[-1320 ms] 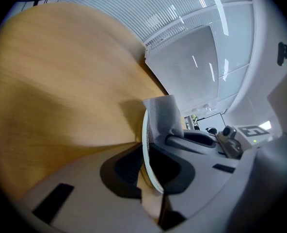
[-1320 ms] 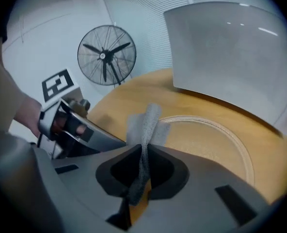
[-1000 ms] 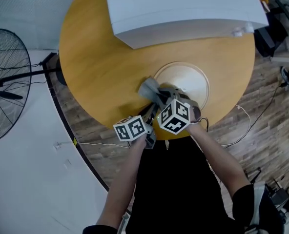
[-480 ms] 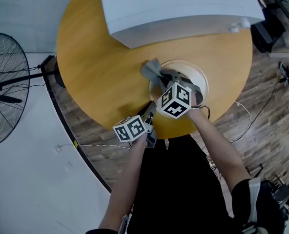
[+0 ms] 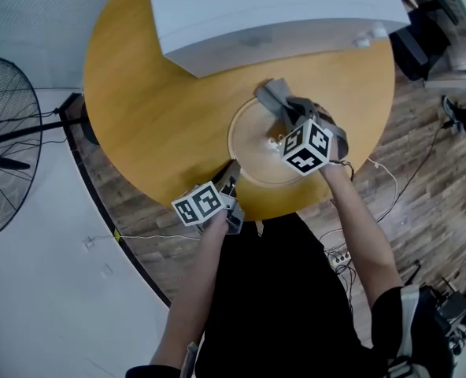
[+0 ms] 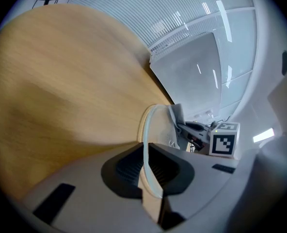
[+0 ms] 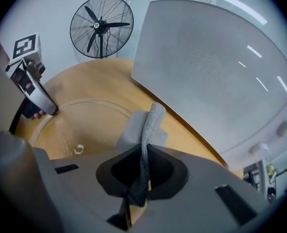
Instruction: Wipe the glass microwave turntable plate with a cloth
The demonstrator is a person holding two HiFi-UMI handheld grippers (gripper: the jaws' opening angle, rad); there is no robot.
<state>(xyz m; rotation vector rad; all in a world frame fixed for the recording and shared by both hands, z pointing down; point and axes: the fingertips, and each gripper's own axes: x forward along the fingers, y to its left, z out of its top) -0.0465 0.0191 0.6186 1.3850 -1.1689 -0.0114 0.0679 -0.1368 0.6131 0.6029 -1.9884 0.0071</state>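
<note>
The clear glass turntable plate (image 5: 257, 150) lies flat on the round wooden table (image 5: 154, 93) in front of the white microwave (image 5: 264, 14). My left gripper (image 5: 233, 173) has the plate's near rim (image 6: 144, 130) between its jaws, which are closing with the pads (image 6: 129, 161) on the glass. My right gripper (image 5: 284, 115) is shut on a grey cloth (image 5: 274, 97). The cloth (image 7: 148, 125) hangs from the jaws (image 7: 144, 165) and drapes onto the plate's far rim (image 7: 85, 111), close to the microwave. My left gripper (image 7: 50, 108) shows at the opposite rim.
The microwave (image 7: 211, 72) fills the back of the table, close behind the cloth. A black standing fan (image 5: 5, 140) stands on the floor to the left. Cables lie on the wooden floor at the right. The table edge runs just under my left gripper.
My right gripper has swept the cloth across the plate, from its near left rim to its far rim by the microwave. The left gripper has stayed on the near rim.
</note>
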